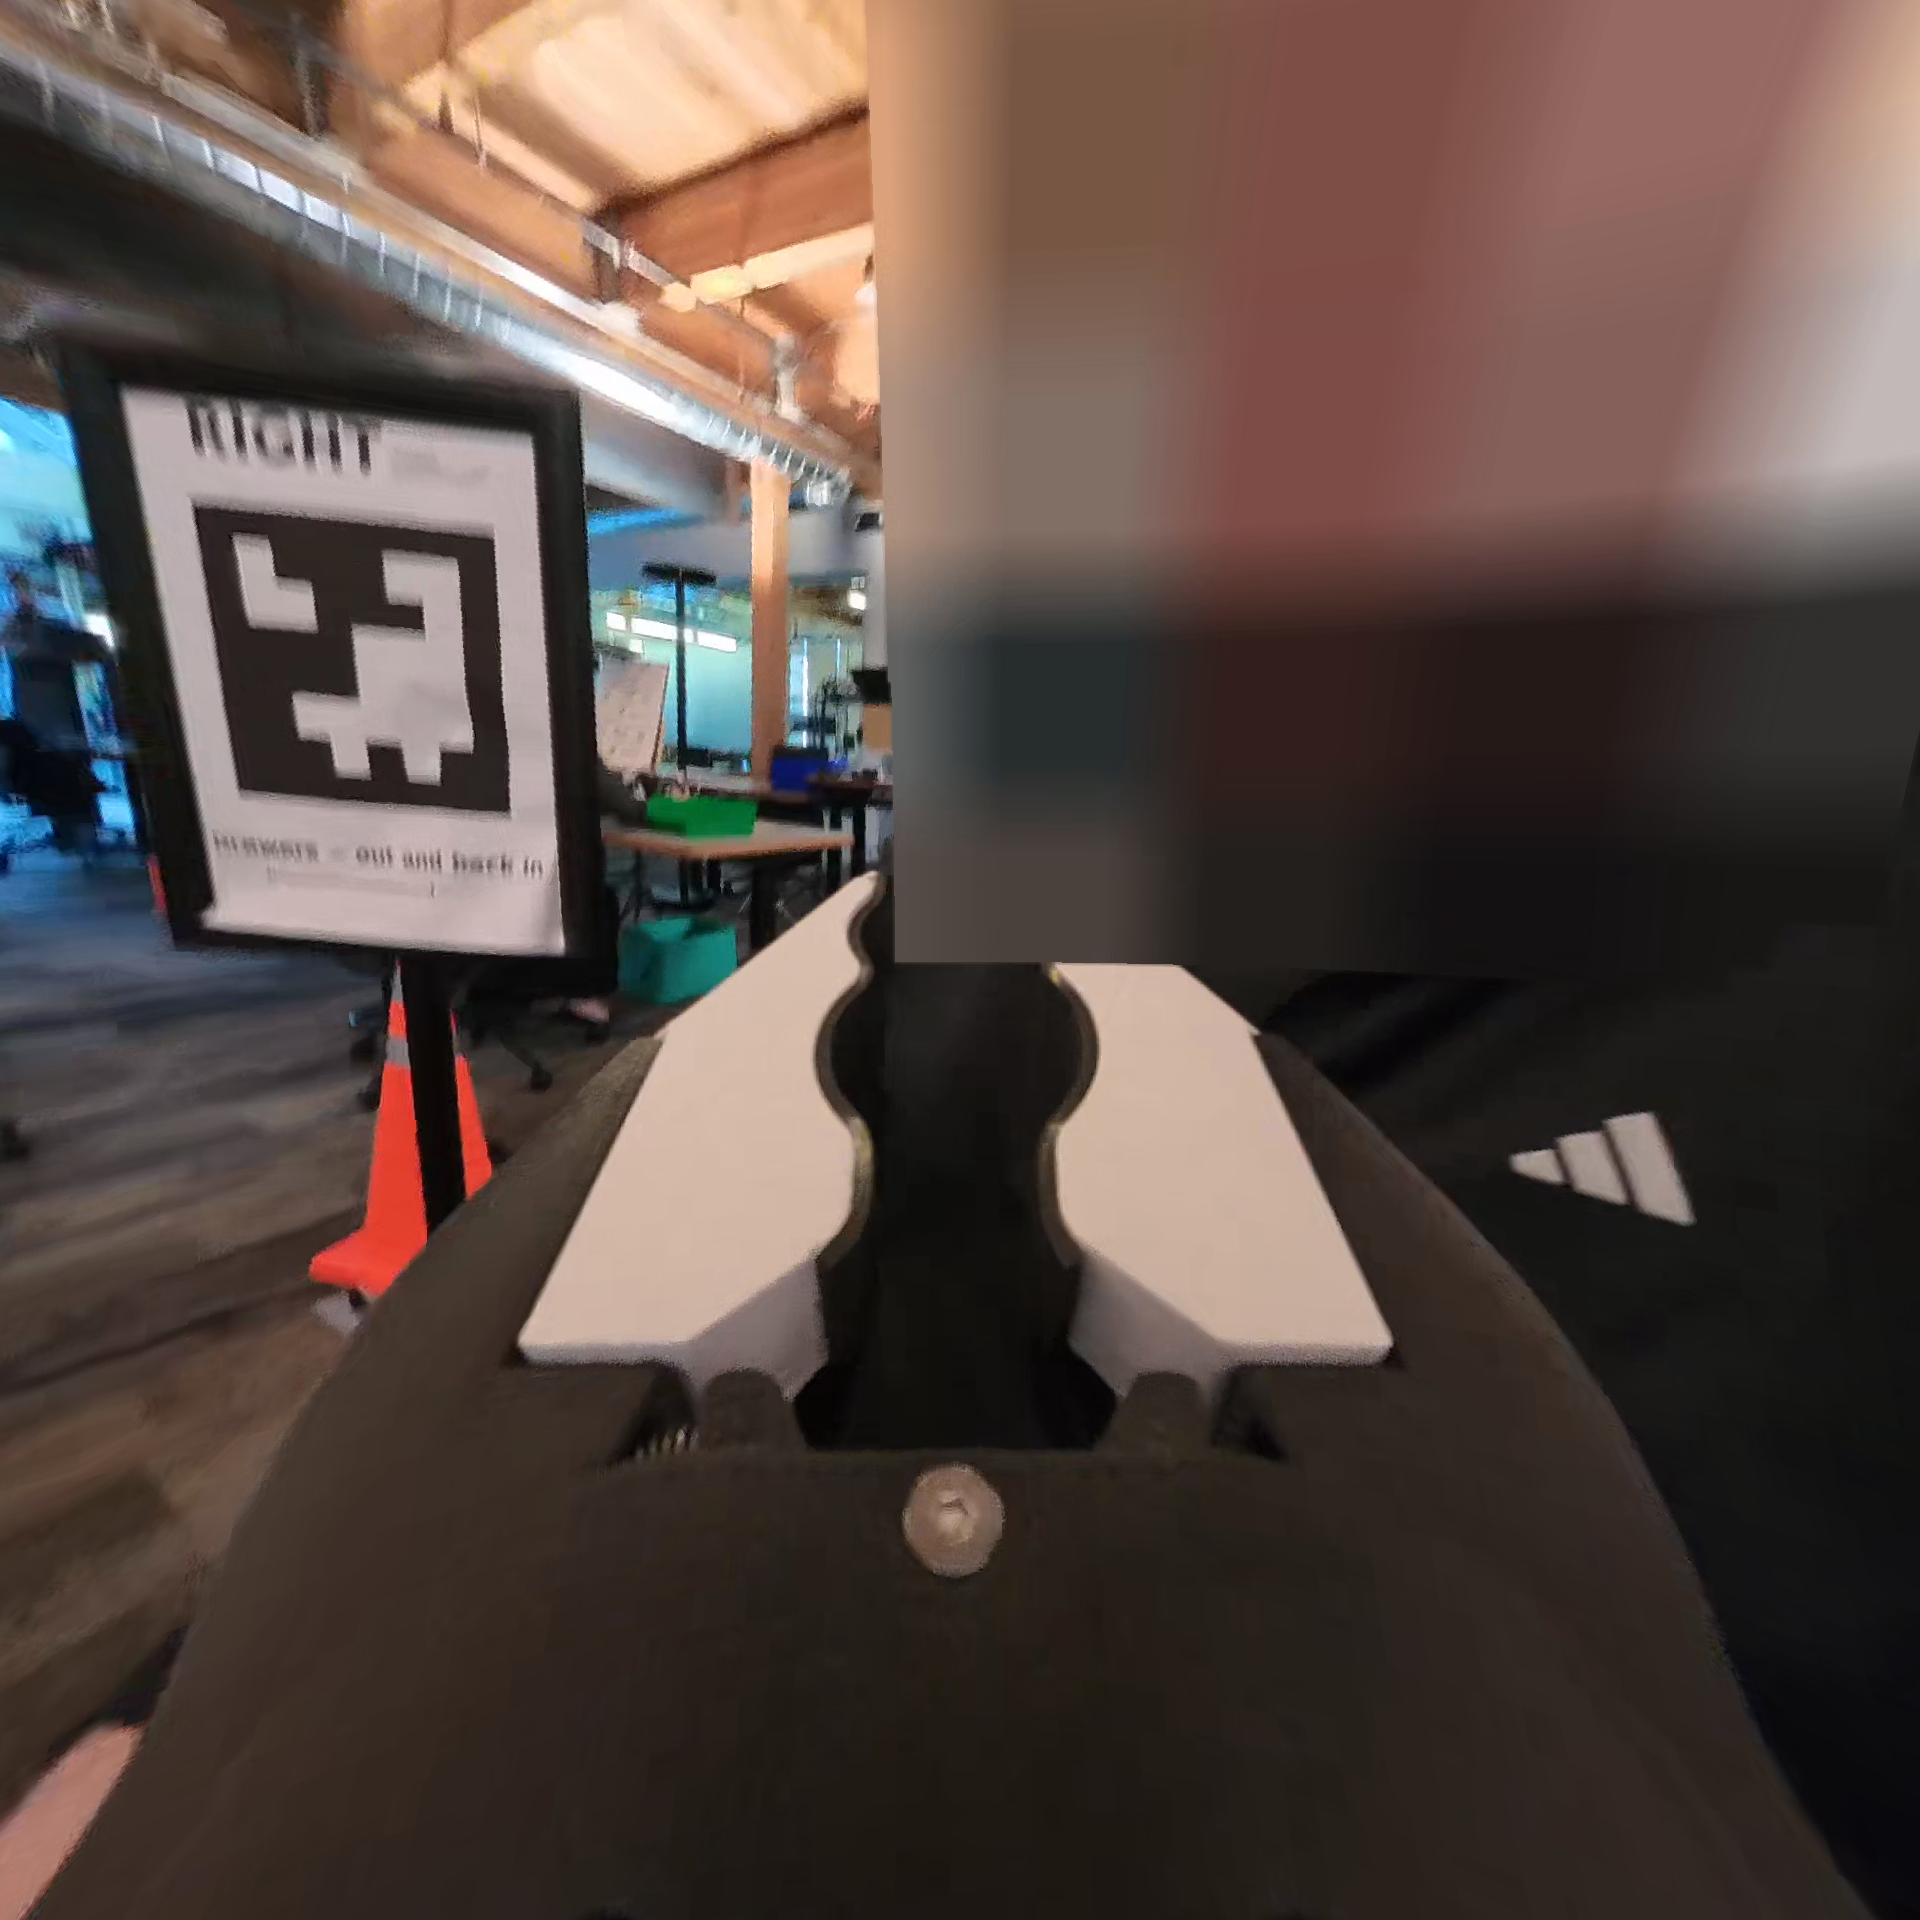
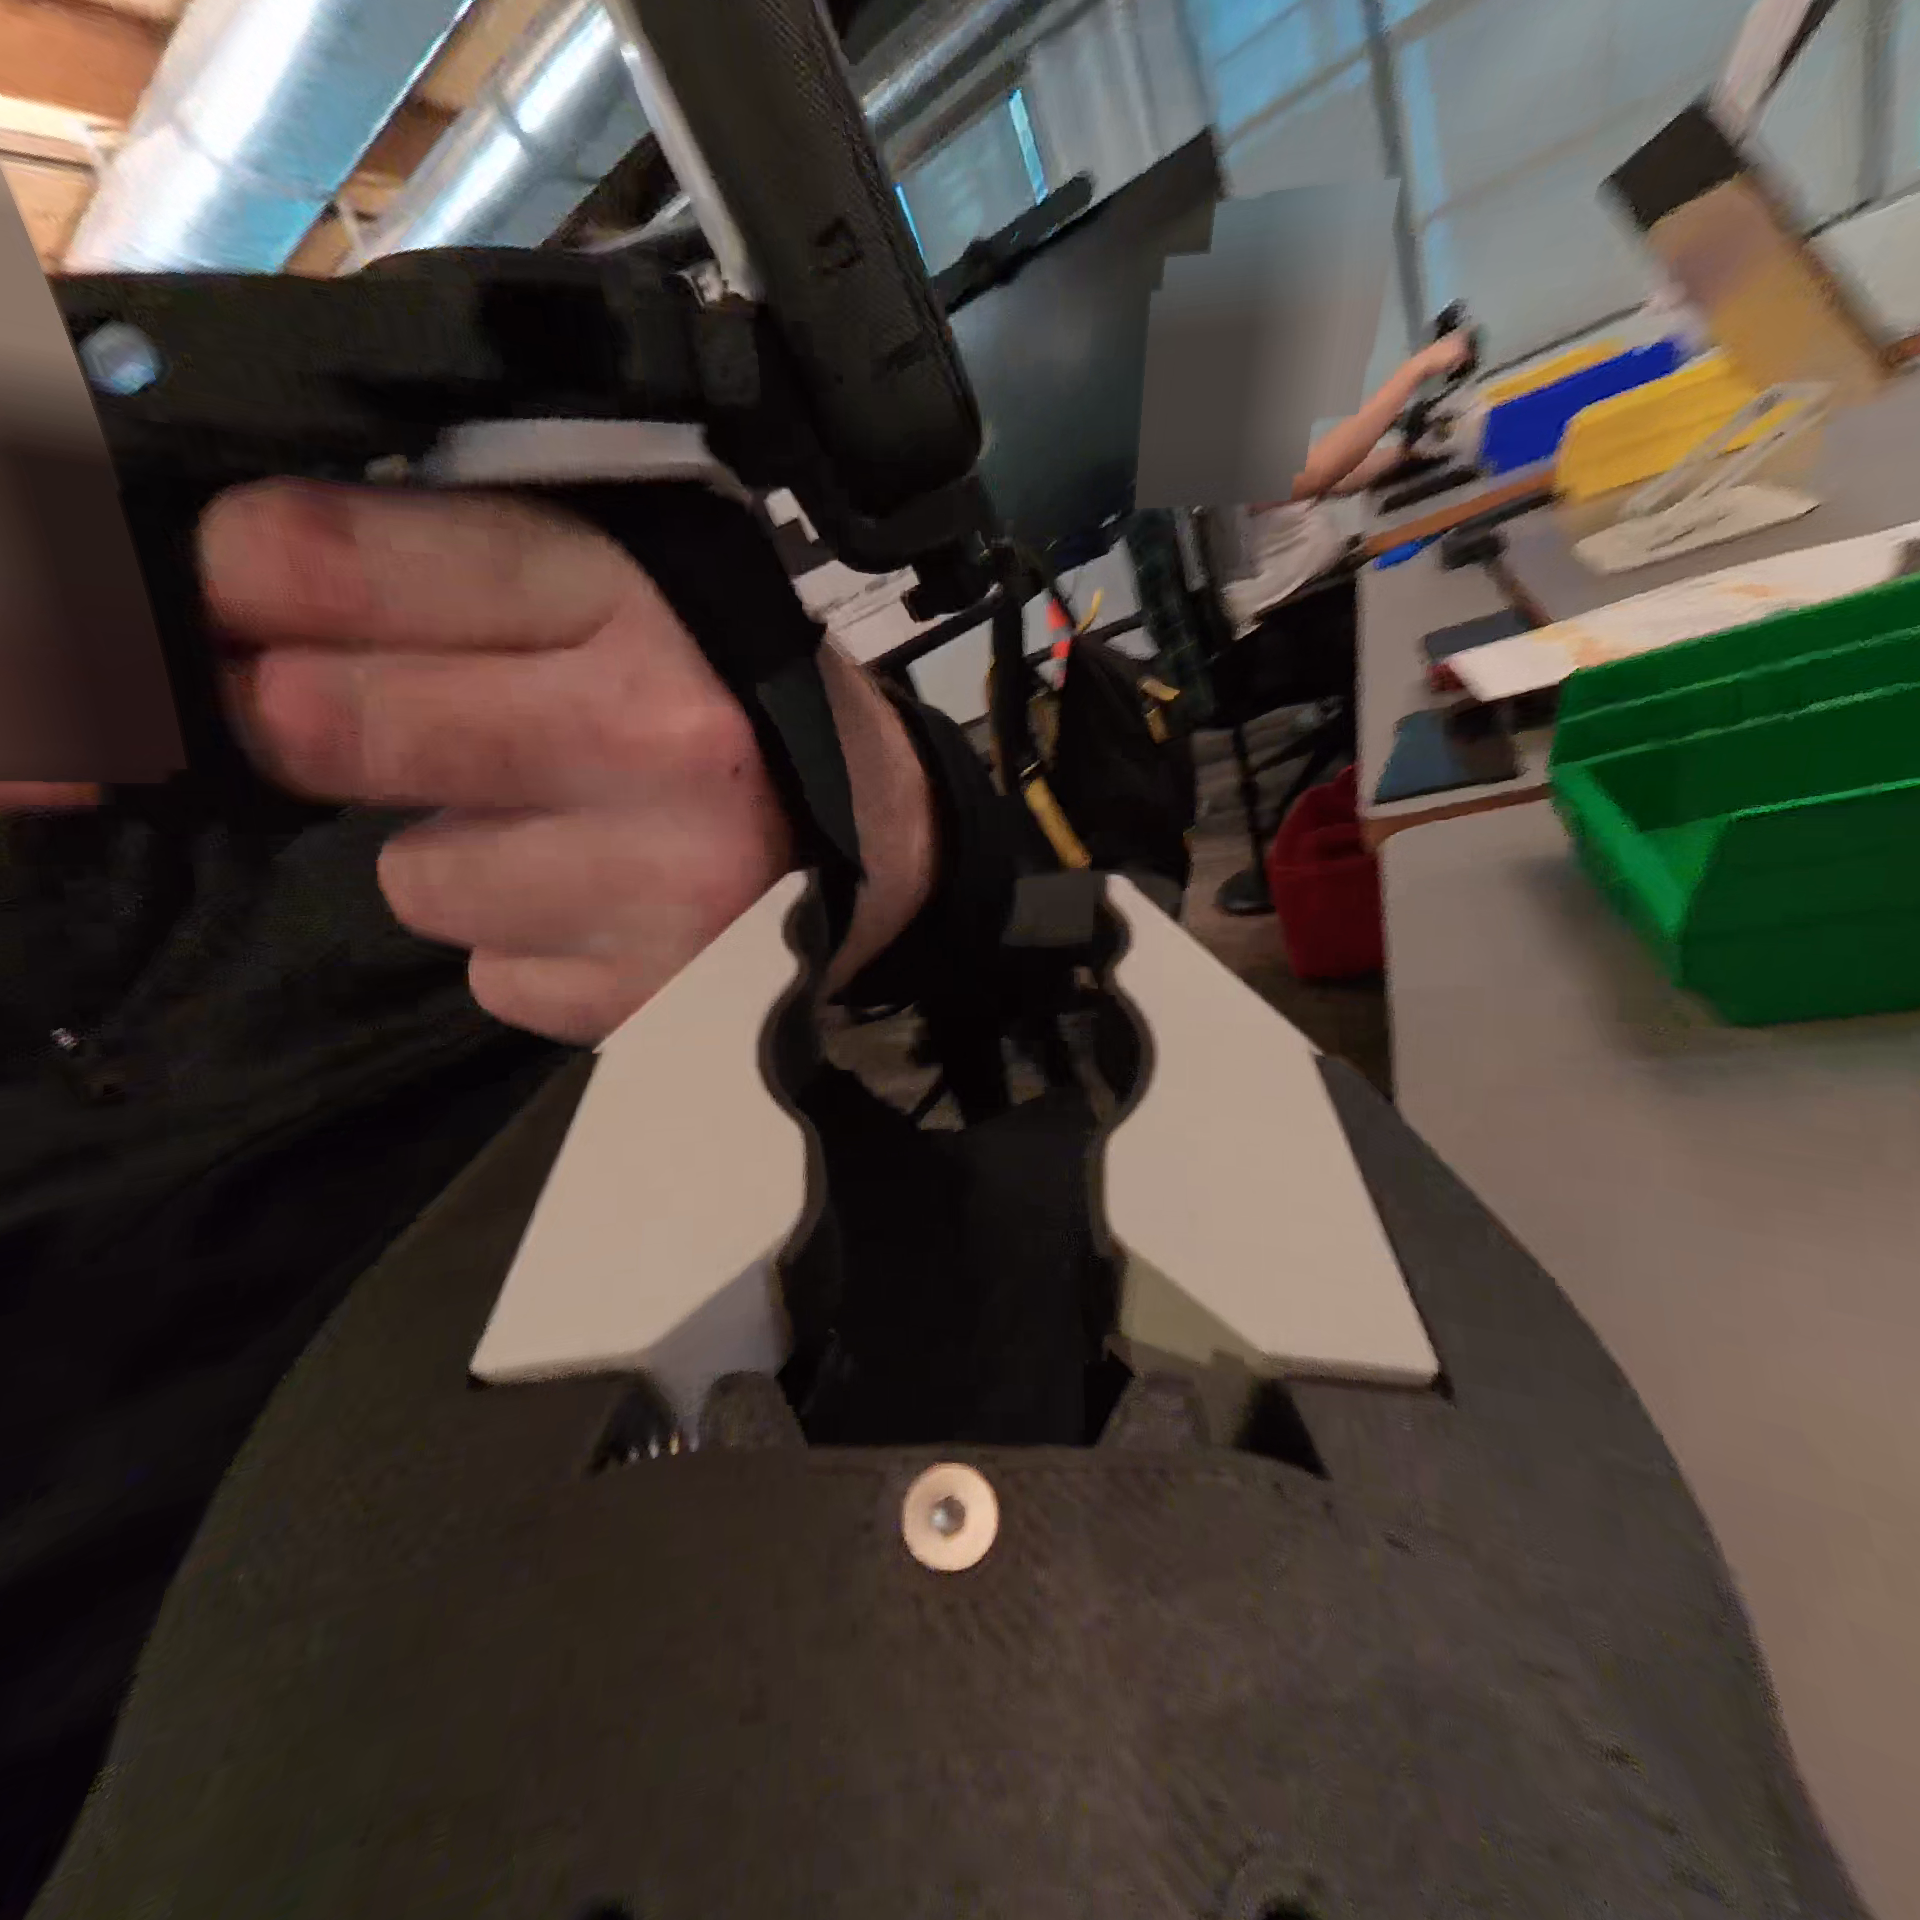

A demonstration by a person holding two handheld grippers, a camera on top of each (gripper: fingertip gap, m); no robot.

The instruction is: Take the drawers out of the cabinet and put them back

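White finger pads on both tools stand apart with nothing between them: left gripper [image 1: 961, 982] is raised toward the person's dark top beside a framed marker sign [image 1: 348, 665] on a stand, and right gripper [image 2: 956, 914] points at the hand [image 2: 499, 707] gripping the other tool's handle, so I judge both are simply carried, not yet at work. Neither cabinet nor drawers appear in either view, so their location cannot be told. Containers: green bin [image 2: 1766, 831] on the grey table [image 2: 1662, 1247], contents hidden by its wall; blue bin [image 2: 1569, 400] and yellow bin [image 2: 1652, 436] farther back, too blurred to judge.
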